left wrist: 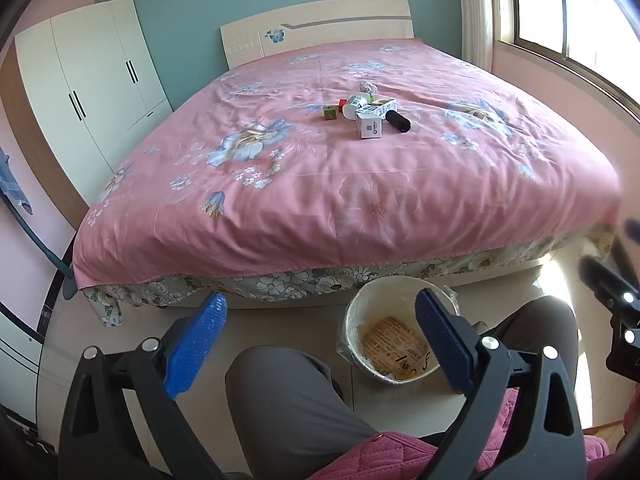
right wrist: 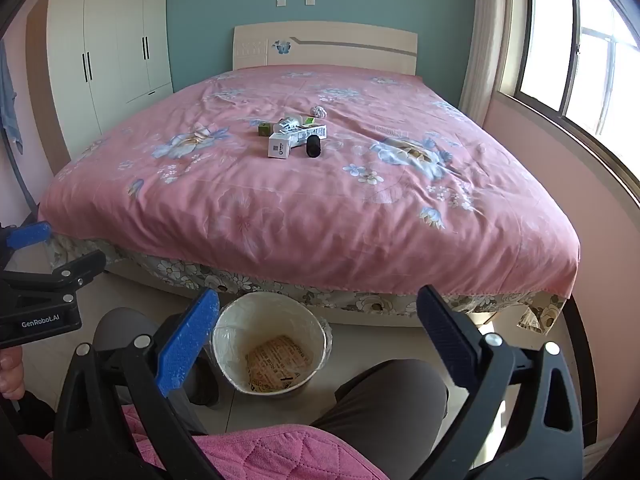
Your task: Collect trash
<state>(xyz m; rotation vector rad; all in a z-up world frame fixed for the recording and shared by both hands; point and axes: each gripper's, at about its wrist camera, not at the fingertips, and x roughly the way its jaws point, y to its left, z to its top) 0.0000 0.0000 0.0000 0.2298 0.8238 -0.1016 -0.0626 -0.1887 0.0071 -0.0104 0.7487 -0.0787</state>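
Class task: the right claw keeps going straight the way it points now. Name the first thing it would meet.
Probably the foot edge of the bed, where the pink cover hangs above the bin. The right claw stands open and empty, though depth is hard to judge here.

Each handheld gripper, left gripper (left wrist: 320, 340) and right gripper (right wrist: 320, 340), has a black plastic frame with two angled arms, round silver screws at the joints and blue textured pads (left wrist: 196, 340) on its fingers. White "GenRobot.AI" lettering marks one body. The person wears grey trousers (left wrist: 288, 408) and a quilted pink top (right wrist: 272, 456).
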